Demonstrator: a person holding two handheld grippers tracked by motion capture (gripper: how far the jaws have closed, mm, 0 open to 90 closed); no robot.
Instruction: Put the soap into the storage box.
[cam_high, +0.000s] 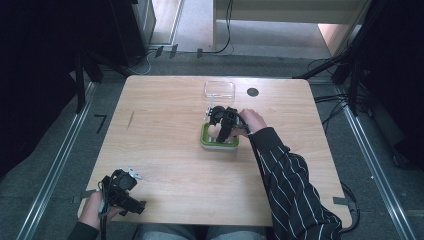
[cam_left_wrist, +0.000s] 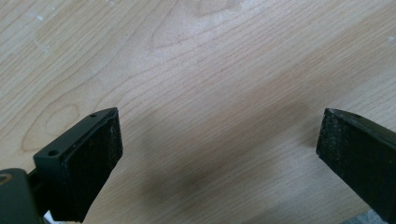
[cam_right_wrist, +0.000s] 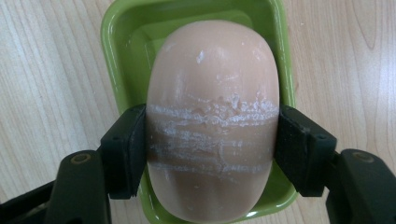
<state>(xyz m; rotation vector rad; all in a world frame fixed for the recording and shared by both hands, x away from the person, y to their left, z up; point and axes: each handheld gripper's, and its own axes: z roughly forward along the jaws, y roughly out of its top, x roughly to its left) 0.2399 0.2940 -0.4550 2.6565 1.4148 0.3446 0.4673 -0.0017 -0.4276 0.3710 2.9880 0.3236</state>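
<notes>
Clamping a scuffed peach soap bar (cam_right_wrist: 212, 121) mid-frame over the green dish (cam_right_wrist: 121, 56), the right gripper (cam_right_wrist: 212, 149) held; the left gripper (cam_left_wrist: 219, 158), lower left, gaped.

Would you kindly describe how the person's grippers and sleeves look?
Both grippers, left and right, are black with flat, rough-faced pads and small screw holes. A black cable trails along the right sleeve, which is dark with thin white stripes.

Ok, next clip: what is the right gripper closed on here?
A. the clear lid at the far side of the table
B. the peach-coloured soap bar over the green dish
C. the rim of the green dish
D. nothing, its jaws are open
B: in the right gripper view the jaws of the right gripper press both sides of the soap bar above the green dish.
</notes>
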